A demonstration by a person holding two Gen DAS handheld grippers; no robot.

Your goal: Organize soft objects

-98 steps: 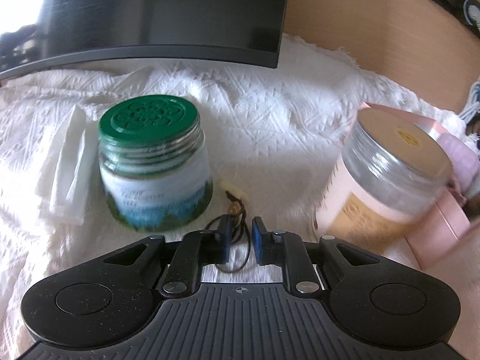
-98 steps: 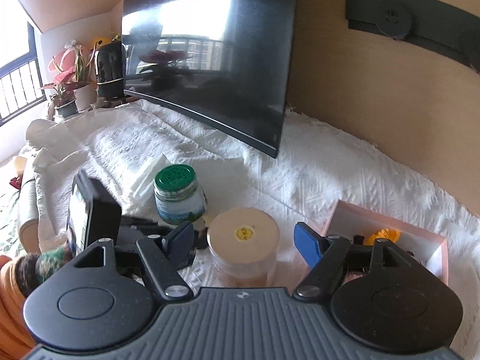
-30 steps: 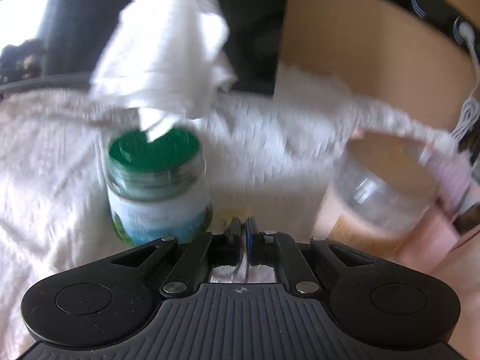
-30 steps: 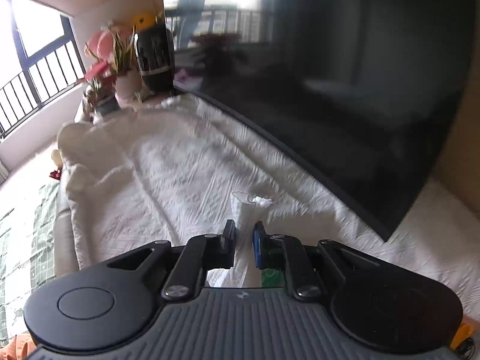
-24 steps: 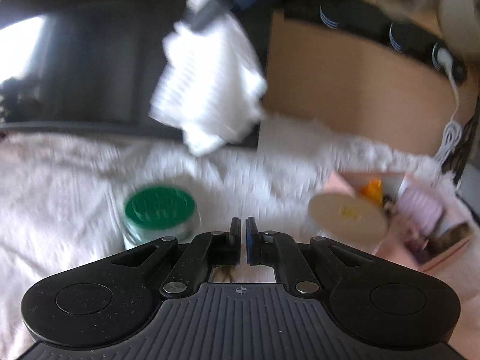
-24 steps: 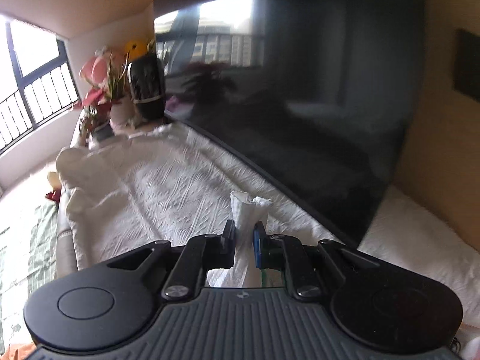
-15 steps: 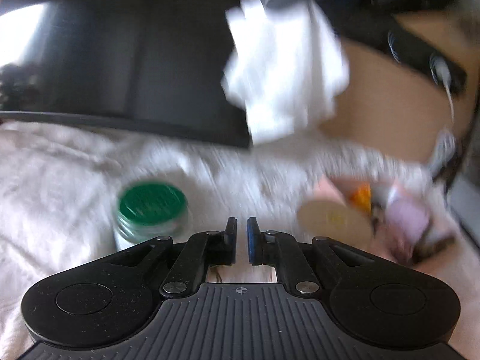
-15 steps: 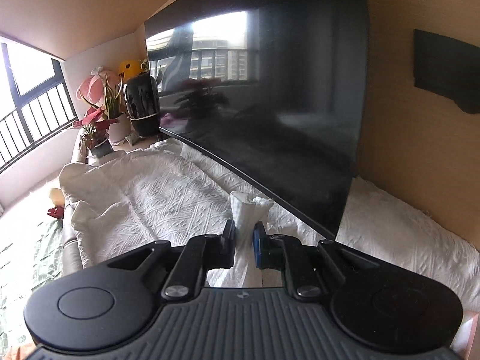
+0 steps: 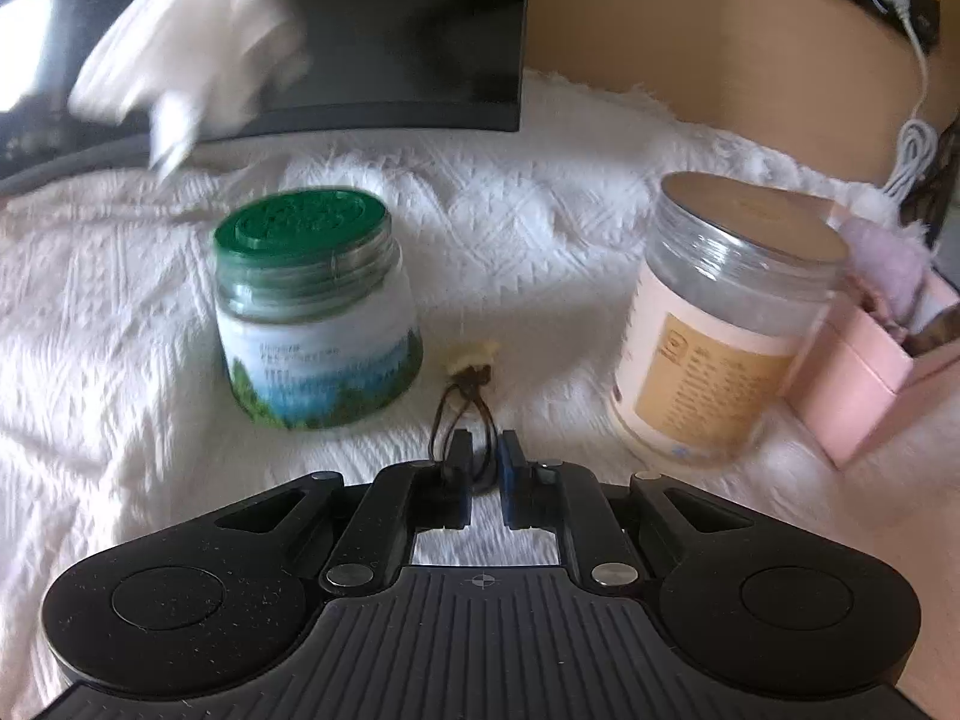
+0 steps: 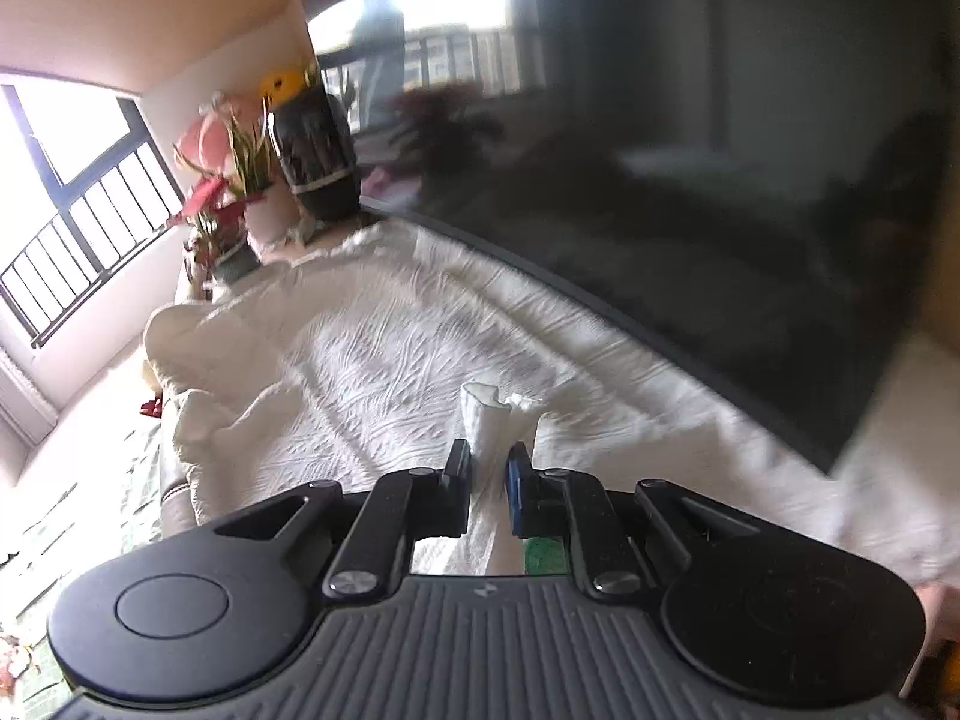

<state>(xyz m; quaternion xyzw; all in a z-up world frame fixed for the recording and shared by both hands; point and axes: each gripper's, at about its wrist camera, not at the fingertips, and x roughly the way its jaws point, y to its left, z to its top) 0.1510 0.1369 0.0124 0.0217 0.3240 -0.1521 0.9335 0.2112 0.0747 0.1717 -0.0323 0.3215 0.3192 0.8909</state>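
My right gripper is shut on a white tissue and holds it in the air above the bedspread. In the left wrist view the same tissue hangs blurred at the upper left, above the green-lidded jar. My left gripper is low over the bedspread, jaws nearly closed around a brown cord loop with a small cream charm. Whether it grips the cord is unclear.
A clear jar with a tan label stands to the right, beside a pink box holding a pink fluffy item. A dark curved screen stands behind. Potted plants and a dark vase stand far left.
My right gripper has swung the tissue from the upper right to the upper left of the left wrist view. My left gripper has come down closer to the cord between the jars.
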